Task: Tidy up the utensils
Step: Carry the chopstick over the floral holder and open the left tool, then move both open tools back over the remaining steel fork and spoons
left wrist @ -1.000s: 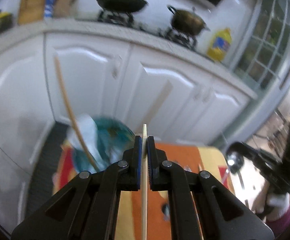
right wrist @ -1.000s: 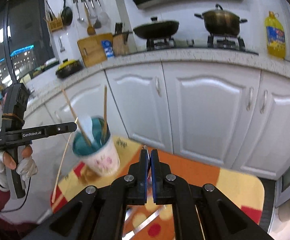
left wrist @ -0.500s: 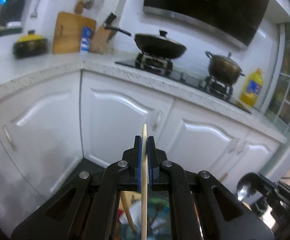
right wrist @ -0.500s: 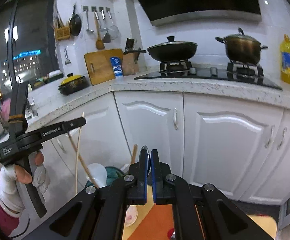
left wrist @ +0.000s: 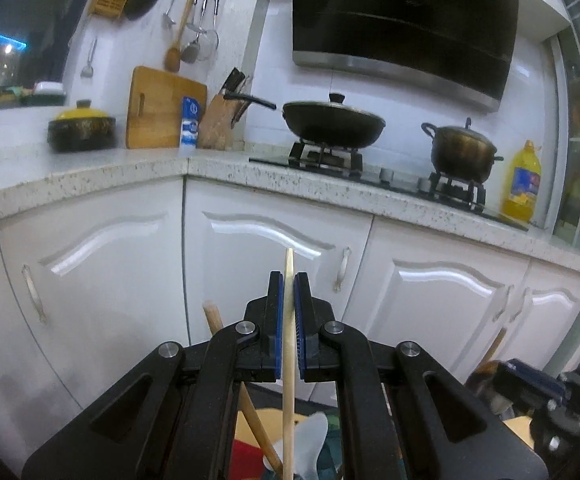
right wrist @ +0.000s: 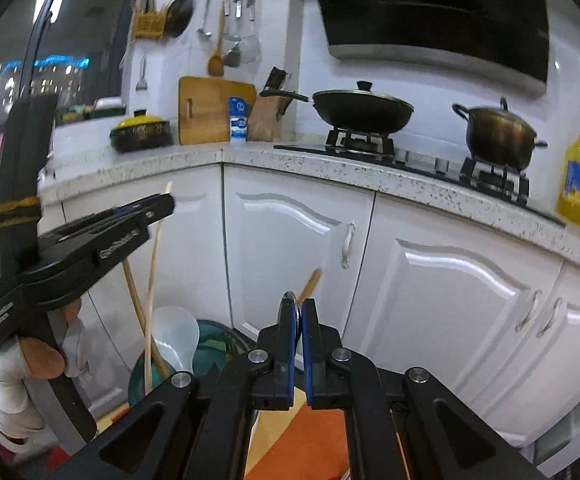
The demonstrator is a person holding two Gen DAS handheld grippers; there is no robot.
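My left gripper (left wrist: 288, 280) is shut on a pale wooden chopstick (left wrist: 288, 380) that stands upright between its pads, its lower end down in the utensil cup. In the right wrist view the left gripper (right wrist: 162, 204) holds that chopstick (right wrist: 152, 280) over a teal-lined cup (right wrist: 210, 348) with a white spoon (right wrist: 174, 336) and other wooden sticks (right wrist: 138, 304) in it. My right gripper (right wrist: 297, 308) is shut on a thin metal utensil edge that shows between its pads; what utensil it is stays hidden.
White cabinet doors (right wrist: 290, 248) stand close behind the cup. The speckled counter (left wrist: 250, 172) above carries a wok (left wrist: 331, 124), a pot (left wrist: 463, 152), an oil bottle (left wrist: 521, 184) and a cutting board (left wrist: 162, 108). An orange and yellow mat (right wrist: 309, 440) lies below my right gripper.
Both grippers have tilted upward, so the cup and mat dropped to the bottom of the views. The left gripper brought the chopstick upright over the cup, its lower end now inside.
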